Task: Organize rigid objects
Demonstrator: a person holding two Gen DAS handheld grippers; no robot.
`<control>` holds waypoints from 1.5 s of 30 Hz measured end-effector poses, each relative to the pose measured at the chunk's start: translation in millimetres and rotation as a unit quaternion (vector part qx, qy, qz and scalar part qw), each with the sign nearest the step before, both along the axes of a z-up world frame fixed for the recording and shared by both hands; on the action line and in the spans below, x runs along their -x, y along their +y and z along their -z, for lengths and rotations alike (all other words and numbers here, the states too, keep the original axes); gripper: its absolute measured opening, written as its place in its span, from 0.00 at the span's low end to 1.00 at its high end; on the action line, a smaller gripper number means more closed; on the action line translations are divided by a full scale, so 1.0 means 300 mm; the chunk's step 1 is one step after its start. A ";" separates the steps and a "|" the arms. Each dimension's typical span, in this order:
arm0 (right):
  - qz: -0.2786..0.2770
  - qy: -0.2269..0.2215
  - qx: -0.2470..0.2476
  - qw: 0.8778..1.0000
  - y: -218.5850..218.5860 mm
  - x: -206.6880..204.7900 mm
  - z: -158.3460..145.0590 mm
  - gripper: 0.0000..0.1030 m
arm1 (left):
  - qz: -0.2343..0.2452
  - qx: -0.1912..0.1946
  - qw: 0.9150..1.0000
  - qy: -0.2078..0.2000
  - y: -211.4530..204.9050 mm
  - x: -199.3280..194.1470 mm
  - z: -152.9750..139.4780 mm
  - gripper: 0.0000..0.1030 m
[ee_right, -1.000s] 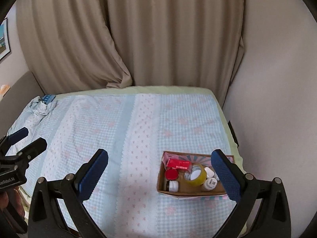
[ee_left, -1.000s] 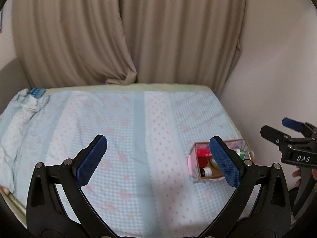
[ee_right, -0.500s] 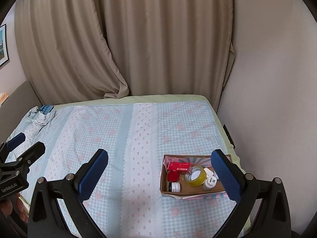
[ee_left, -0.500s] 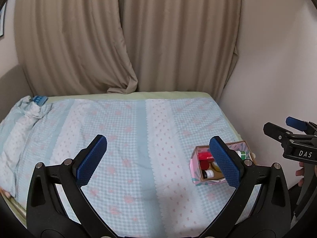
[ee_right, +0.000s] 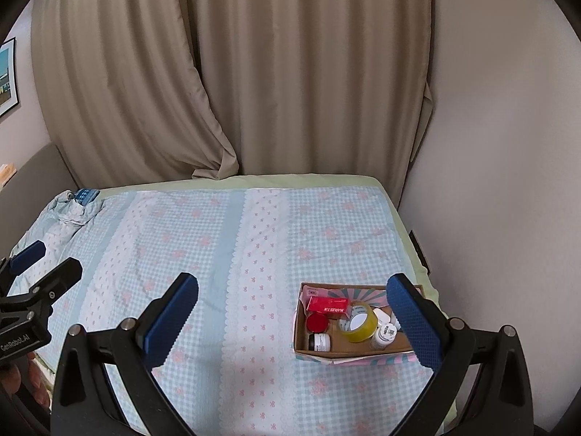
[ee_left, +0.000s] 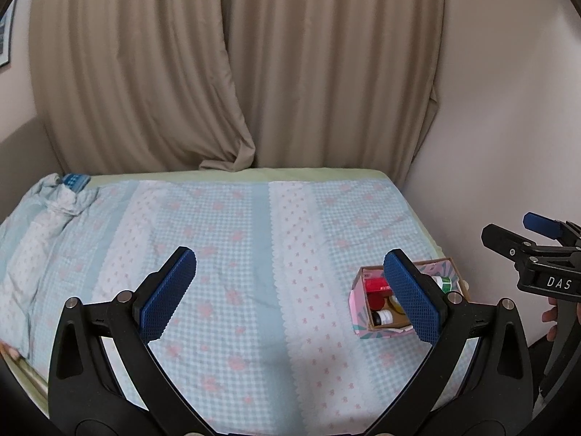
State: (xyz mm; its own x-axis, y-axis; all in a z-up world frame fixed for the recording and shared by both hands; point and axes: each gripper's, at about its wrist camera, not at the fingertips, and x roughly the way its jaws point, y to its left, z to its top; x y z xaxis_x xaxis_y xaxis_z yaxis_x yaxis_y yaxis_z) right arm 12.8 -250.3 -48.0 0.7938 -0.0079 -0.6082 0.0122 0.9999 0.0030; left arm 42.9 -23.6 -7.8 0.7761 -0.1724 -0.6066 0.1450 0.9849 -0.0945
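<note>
A small cardboard box (ee_right: 301, 330) with a pink patterned outside sits on the bed near its right front corner; it also shows in the left wrist view (ee_left: 357, 301). Inside lie a red packet (ee_right: 328, 305), a red cap (ee_right: 316, 323), a yellow tape roll (ee_right: 357, 323), a white bottle (ee_right: 383, 336) and a small white-capped jar (ee_right: 319, 342). My right gripper (ee_right: 294, 321) is open and empty, held above and in front of the box. My left gripper (ee_left: 290, 296) is open and empty, to the left of the box.
The bed (ee_right: 203, 239) has a blue checked cover with pink flowers. Bunched bedding and a blue patterned item (ee_right: 85, 194) lie at the far left corner. Beige curtains (ee_right: 290, 72) hang behind. A white wall (ee_right: 508, 181) runs close along the bed's right side.
Both grippers have drawn back and risen, so the bed and box look smaller and farther away. Both grippers stay open and empty.
</note>
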 end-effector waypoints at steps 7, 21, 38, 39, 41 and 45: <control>-0.007 -0.007 0.006 1.000 0.000 -0.002 -0.015 1.00 | -0.003 -0.001 1.000 -0.001 0.005 0.015 -0.002 1.00; -0.010 -0.006 0.006 1.000 -0.009 -0.001 -0.018 1.00 | -0.007 -0.001 1.000 -0.001 -0.004 0.023 -0.006 1.00; -0.009 -0.011 -0.001 1.000 -0.007 0.012 -0.019 1.00 | -0.018 0.004 1.000 -0.004 -0.002 0.046 -0.018 1.00; -0.009 -0.012 -0.001 1.000 -0.008 0.012 -0.019 1.00 | -0.019 0.002 1.000 -0.005 -0.004 0.047 -0.018 1.00; -0.009 -0.012 -0.001 1.000 -0.010 0.010 -0.020 1.00 | -0.021 -0.009 1.000 -0.009 -0.013 0.051 -0.019 1.00; -0.007 -0.013 -0.002 1.000 -0.010 0.014 -0.021 1.00 | -0.025 -0.022 0.999 -0.033 -0.032 0.067 -0.028 1.00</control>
